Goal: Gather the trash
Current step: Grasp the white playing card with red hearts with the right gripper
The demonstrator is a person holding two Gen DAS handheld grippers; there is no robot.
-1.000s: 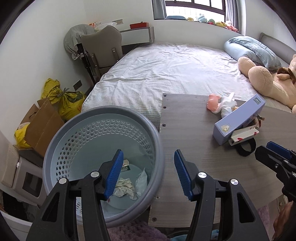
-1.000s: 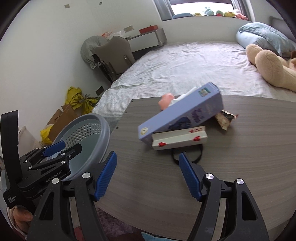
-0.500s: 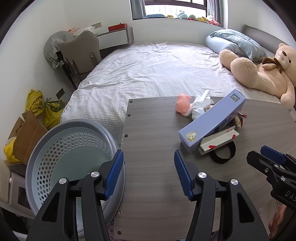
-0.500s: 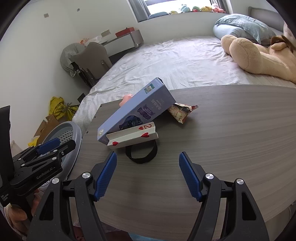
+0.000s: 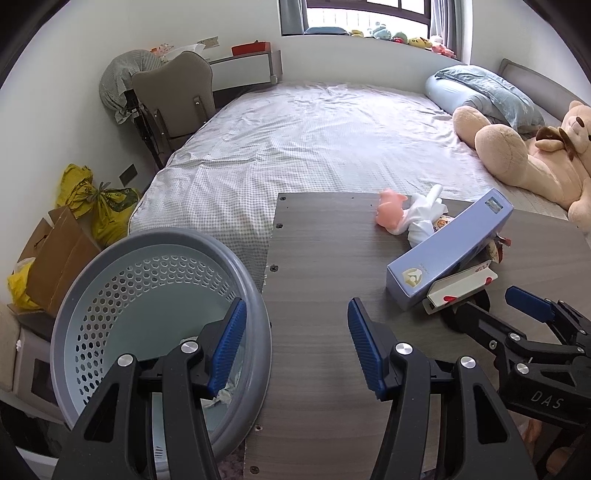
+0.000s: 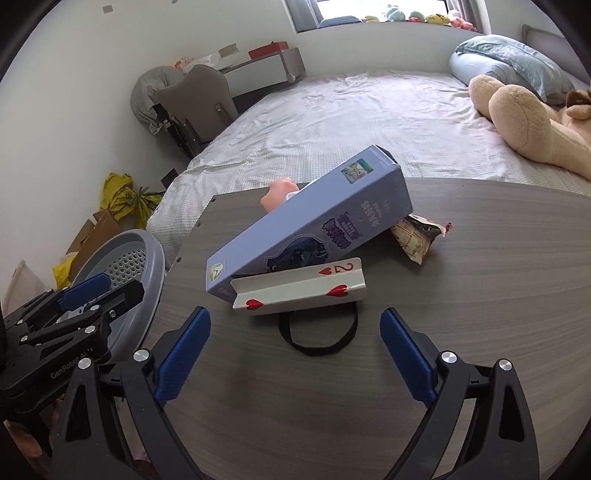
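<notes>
light: bright daylight, window point(image 5: 369, 16) | focus: sharp | edges: fisheye-curved, dark corners

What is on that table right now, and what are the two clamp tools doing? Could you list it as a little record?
surface: grey wood-grain table
leaning item: long lilac cardboard box, propped on other things
under it: folded two-of-hearts playing card
nearby: black elastic loop, crumpled snack wrapper, white tissue wad, pink soft toy
bin: round grey perforated basket beside the table, paper scraps inside
left gripper: open, empty
right gripper: jaws just widened, nothing between them, facing the card
</notes>
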